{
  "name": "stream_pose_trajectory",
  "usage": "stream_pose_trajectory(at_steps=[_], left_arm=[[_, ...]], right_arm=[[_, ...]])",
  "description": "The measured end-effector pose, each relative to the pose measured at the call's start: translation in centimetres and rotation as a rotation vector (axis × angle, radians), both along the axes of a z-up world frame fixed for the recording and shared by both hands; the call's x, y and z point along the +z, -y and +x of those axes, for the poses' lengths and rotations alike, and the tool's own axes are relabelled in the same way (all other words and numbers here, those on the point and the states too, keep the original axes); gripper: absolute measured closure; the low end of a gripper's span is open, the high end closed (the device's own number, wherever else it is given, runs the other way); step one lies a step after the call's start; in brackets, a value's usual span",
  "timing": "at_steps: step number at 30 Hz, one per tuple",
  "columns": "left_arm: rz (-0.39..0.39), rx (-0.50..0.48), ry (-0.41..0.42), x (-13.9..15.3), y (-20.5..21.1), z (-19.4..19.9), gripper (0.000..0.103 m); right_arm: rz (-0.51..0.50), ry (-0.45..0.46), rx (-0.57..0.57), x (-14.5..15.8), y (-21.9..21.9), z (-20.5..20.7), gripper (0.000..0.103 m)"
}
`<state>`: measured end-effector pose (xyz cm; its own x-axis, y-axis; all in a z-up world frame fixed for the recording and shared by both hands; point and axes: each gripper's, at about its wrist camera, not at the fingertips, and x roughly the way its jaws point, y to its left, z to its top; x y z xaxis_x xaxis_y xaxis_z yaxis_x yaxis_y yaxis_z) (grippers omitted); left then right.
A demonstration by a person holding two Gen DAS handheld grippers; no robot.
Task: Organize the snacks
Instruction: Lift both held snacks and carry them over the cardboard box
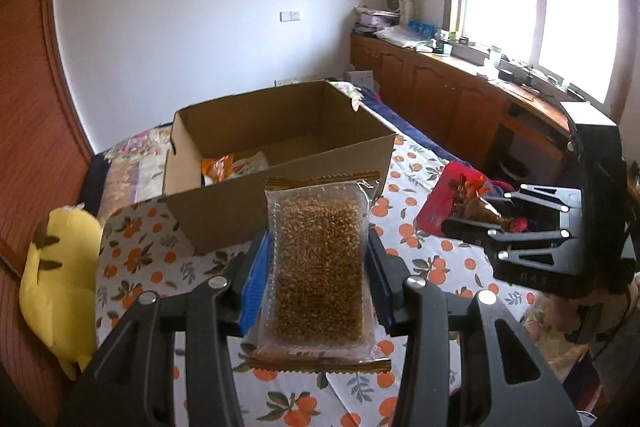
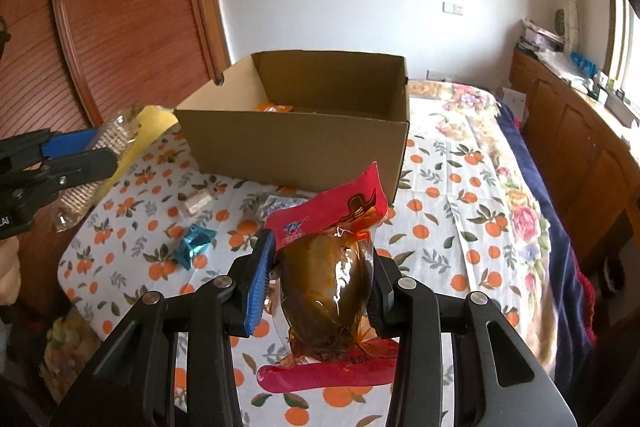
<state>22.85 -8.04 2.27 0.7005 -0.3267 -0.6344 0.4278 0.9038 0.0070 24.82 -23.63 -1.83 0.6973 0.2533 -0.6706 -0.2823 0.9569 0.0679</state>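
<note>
My left gripper (image 1: pixel 318 263) is shut on a clear packet of brown grain cake (image 1: pixel 318 267) with gold crimped ends, held above the bed. My right gripper (image 2: pixel 320 275) is shut on a red-edged pouch with a brown sauced piece inside (image 2: pixel 326 279). An open cardboard box (image 1: pixel 280 187) stands just beyond both, with orange snack packets (image 1: pixel 218 169) in its left end. In the left wrist view the right gripper (image 1: pixel 476 217) shows at the right with its red pouch (image 1: pixel 460 195). In the right wrist view the left gripper (image 2: pixel 96 151) shows at the far left with its packet (image 2: pixel 100 147).
The bed is covered by an orange-fruit print cloth (image 2: pixel 460 211). A blue foil packet (image 2: pixel 196 243) and a small white packet (image 2: pixel 196 203) lie on it left of the box's front. A yellow plush toy (image 1: pixel 60 279) lies at the left. Wooden cabinets (image 1: pixel 440 87) line the right wall.
</note>
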Motion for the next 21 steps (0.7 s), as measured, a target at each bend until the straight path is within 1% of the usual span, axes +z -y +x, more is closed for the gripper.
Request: stream_pose_trajectory(at_steps=[2, 5, 8, 12, 18, 21], left_arm=[[-0.012, -0.022, 0.012, 0.1, 0.4, 0.5, 0.059], [-0.034, -0.035, 0.053, 0.8, 0.6, 1.1, 0.059], [-0.059, -0.033, 0.073, 1.3, 0.3, 1.8, 0.059], [-0.074, -0.015, 0.081, 1.7, -0.5, 3.3, 0.059], [-0.083, 0.025, 0.089, 2.3, -1.7, 6.7, 0.059], [-0.095, 0.041, 0.079, 2.3, -2.2, 8.4, 0.059]], right_arm=[[0.002, 0.005, -0.008, 0.0, 0.0, -0.2, 0.063], [0.000, 0.027, -0.017, 0.3, -0.2, 0.0, 0.063], [-0.003, 0.067, -0.012, 1.2, -0.6, 0.3, 0.063], [0.018, 0.101, 0.003, 2.4, -1.0, 1.3, 0.063], [-0.009, 0.153, 0.032, 4.3, -2.1, 5.0, 0.063], [0.002, 0.165, 0.040, 4.8, -2.1, 7.2, 0.063]])
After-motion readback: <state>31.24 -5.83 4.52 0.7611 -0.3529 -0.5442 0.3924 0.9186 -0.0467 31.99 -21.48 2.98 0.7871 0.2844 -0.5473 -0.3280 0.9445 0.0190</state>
